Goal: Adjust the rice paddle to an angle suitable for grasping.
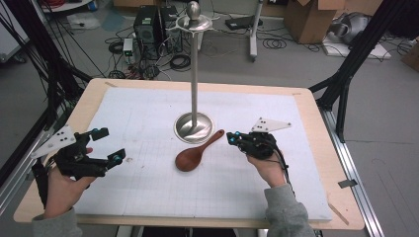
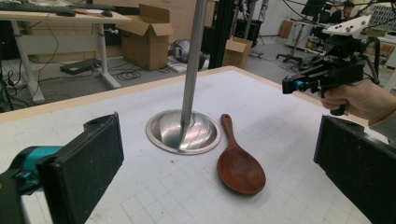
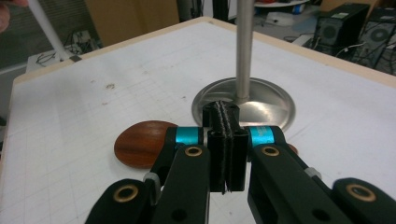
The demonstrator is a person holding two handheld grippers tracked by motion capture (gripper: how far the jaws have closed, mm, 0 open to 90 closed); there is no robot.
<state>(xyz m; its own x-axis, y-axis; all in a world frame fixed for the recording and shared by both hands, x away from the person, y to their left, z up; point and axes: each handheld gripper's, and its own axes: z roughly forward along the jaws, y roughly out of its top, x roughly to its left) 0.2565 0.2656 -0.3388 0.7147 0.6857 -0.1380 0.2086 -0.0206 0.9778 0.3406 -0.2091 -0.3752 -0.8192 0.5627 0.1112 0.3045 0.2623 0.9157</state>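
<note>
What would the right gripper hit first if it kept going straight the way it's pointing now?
Probably the wooden spoon: the shut right gripper points at its handle end, with the metal stand's base just beyond. Whether the jaws would pass above the handle is unclear.

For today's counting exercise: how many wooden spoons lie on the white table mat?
1. The reddish-brown wooden spoon lies beside the round base of the tall metal stand, handle toward the right gripper.

Wooden table (image 1: 316, 128), white mat (image 1: 148, 113) on top; spoon (image 1: 195, 153), stand (image 1: 194, 126) on mat.
</note>
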